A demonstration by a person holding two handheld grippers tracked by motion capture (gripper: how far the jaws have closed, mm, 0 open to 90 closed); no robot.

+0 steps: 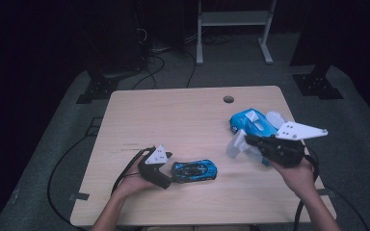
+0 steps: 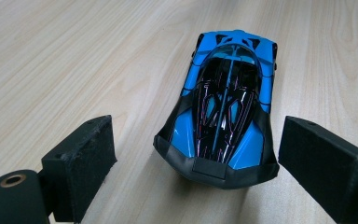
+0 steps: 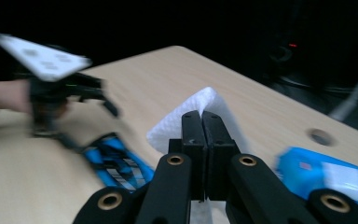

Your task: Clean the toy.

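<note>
A blue and black toy car (image 1: 194, 170) (image 2: 223, 116) lies on the wooden table (image 1: 173, 120). My left gripper (image 1: 170, 169) (image 2: 198, 140) is open, one pad on each side of the car's near end, with a gap on both sides. My right gripper (image 1: 247, 140) (image 3: 202, 116) hovers above the table's right side, shut on a white wipe (image 1: 236, 144) (image 3: 175, 126) that hangs from its tips. Behind it lies a blue wipes packet (image 1: 253, 122) (image 3: 326, 175). The right gripper view also shows the car (image 3: 114, 161) and the left gripper (image 3: 107, 100) farther off, blurred.
A round hole (image 1: 228, 99) sits near the table's far edge. Bare wood spans the far left half of the table. Cables (image 1: 149, 67) and a white stand (image 1: 233, 19) are on the dark floor beyond it.
</note>
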